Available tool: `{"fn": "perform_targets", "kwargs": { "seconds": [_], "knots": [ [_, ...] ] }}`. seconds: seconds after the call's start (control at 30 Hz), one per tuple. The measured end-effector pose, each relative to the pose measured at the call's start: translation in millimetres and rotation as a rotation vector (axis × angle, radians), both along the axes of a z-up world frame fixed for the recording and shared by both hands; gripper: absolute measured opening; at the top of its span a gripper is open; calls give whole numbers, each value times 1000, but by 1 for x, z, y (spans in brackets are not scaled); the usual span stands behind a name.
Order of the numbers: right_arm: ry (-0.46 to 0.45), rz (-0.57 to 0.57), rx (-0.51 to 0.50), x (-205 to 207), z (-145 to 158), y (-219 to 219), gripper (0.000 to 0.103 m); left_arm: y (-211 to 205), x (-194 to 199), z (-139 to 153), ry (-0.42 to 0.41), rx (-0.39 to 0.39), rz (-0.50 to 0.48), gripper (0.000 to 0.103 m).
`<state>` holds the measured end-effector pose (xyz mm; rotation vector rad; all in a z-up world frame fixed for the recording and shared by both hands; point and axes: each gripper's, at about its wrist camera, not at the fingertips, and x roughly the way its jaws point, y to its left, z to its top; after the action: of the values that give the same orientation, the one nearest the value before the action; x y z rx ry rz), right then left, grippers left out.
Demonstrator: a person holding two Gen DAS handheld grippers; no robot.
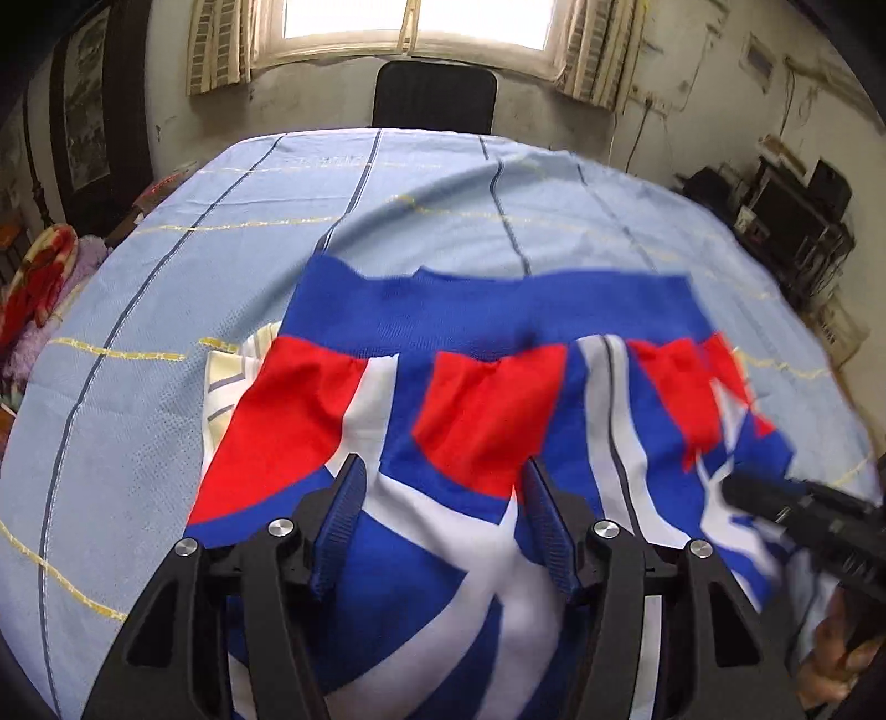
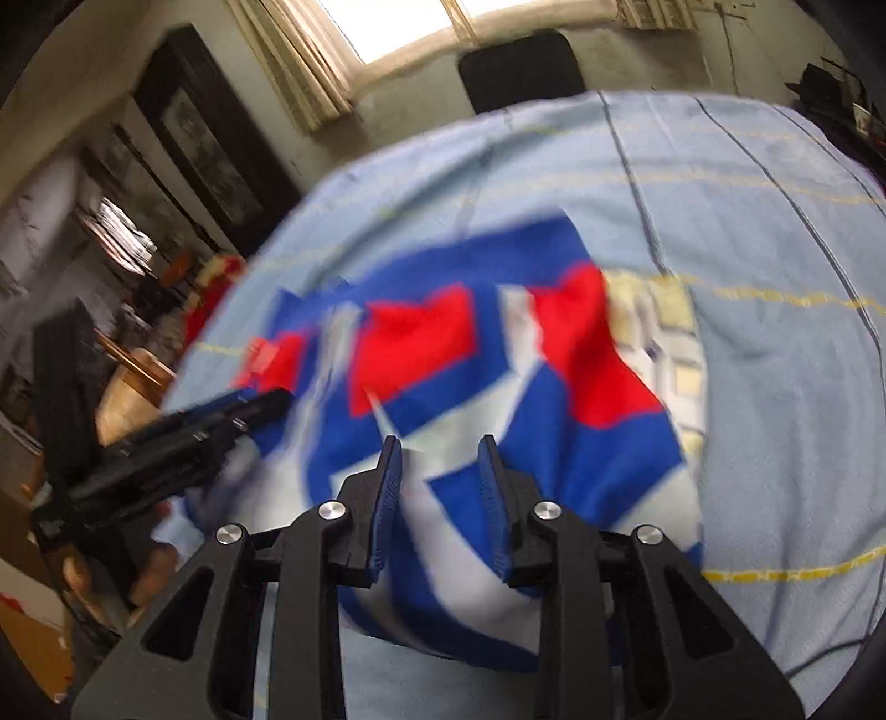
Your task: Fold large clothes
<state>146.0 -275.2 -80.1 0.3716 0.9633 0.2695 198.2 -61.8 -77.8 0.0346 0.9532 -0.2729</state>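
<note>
1. The left tool (image 1: 443,471) points down over the garment (image 1: 476,421), its blue-padded fingers (image 1: 346,515) standing well apart with the cloth showing between them; whether the pads touch the fabric cannot be told.
2. The right tool (image 2: 440,451) has its fingers closer together, a hump of white and blue cloth bunched between them; the picture is blurred, so a firm pinch cannot be confirmed.
3. In the left wrist view the right tool reaches in from the right edge onto the garment's side, with part of a hand (image 1: 836,648) below it. In the right wrist view the left tool (image 2: 271,401) comes in from the left.
4. The garment, red, blue and white with a blue ribbed band at its far edge, lies crumpled on a light blue sheet (image 1: 166,310) with dark and yellow lines.
5. A pale checked cloth (image 2: 675,354) peeks out beside the garment.
6. Beyond the sheet stands a black chair (image 1: 434,94) under a bright window (image 1: 415,22).
</note>
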Motion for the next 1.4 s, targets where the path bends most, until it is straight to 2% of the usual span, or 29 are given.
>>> {"fn": "perform_targets", "kwargs": {
  "seconds": [0.03,0.07,0.17,0.53,0.63,0.77,0.8,0.9,1.07,1.23,1.3,1.4],
  "knots": [
    [-5,-7,17,-2,-5,-6,13,-6,-3,-1,-22,48,-8,61],
    [1,-20,29,-5,-7,-13,1,-10,-5,-2,-35,78,-4,61],
    [32,-48,107,-4,-16,-32,0,-24,-12,-7,-79,173,1,62],
    [33,-52,169,-4,-19,-41,1,-20,-17,0,-89,165,-8,62],
    [24,-51,164,-4,-16,-41,7,-19,-19,3,-92,153,-5,62],
    [-33,-53,126,-13,-4,-35,38,-21,-25,9,-110,133,-11,62],
    [-56,-57,95,-17,1,-32,41,-21,-27,10,-119,139,-11,62],
    [-110,-44,60,-25,12,-25,47,-26,-30,13,-149,167,-11,62],
    [-139,-23,28,-30,19,-17,49,-27,-31,14,-160,176,-9,63],
    [-97,-31,29,-24,11,-19,54,-27,-24,4,-116,200,-4,70],
    [-53,-33,40,-19,1,-21,55,-29,-24,0,-117,221,-9,71],
    [-51,-26,31,-15,-5,-20,55,-31,-24,-2,-124,241,-13,72]
  ]
}}
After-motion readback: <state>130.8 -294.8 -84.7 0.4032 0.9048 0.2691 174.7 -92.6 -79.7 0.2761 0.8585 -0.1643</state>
